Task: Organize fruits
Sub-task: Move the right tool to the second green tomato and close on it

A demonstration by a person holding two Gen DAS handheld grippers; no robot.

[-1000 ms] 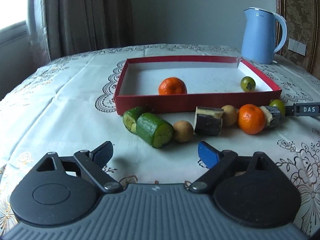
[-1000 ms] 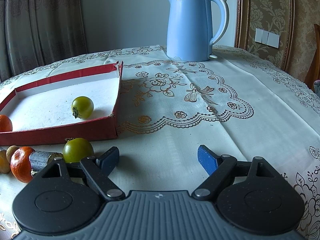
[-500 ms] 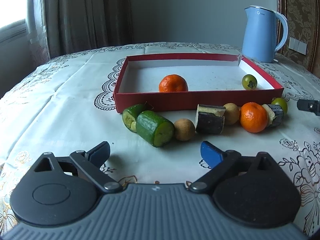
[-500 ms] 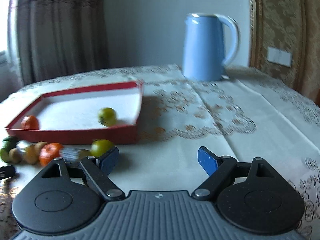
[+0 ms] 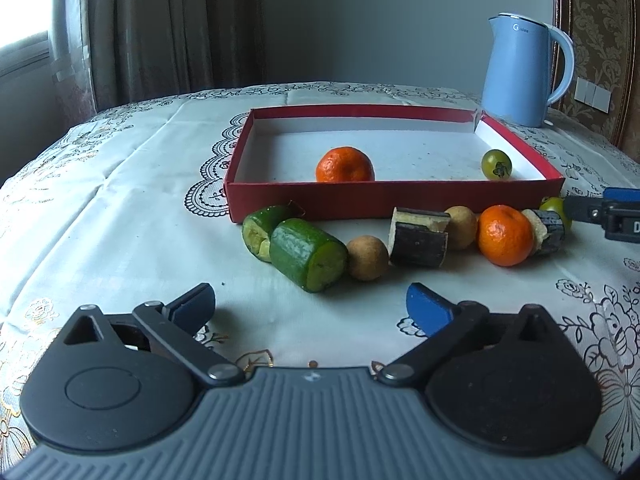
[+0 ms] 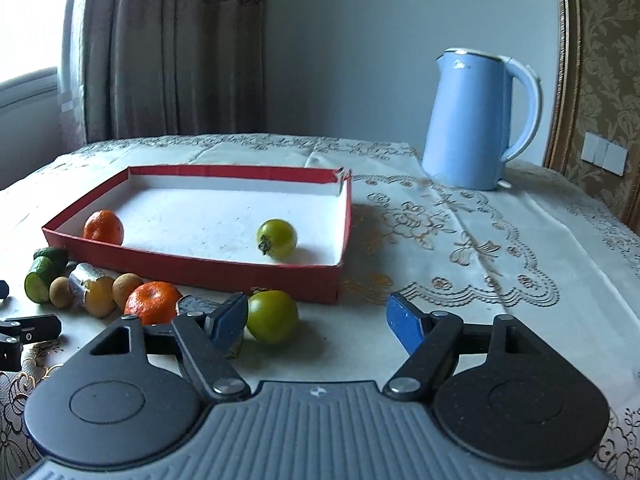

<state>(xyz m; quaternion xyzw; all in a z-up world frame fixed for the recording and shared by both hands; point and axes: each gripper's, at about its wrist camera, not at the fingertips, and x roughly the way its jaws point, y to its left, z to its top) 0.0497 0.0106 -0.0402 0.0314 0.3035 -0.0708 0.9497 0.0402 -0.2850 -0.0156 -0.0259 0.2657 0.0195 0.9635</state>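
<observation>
Surface: white lace-patterned tablecloth, pale blue electric kettle at the back.
Tray: shallow red cardboard box holding one orange mandarin and one small green tomato.
Row in front: cucumber chunks, brown longans, dark cut pieces, second mandarin, partly overlapping.
Left gripper: jaws wide, just been opening, nothing between.
Right gripper: jaws apart, just been closing; loose green tomato beside its left pad, contact unclear.
</observation>
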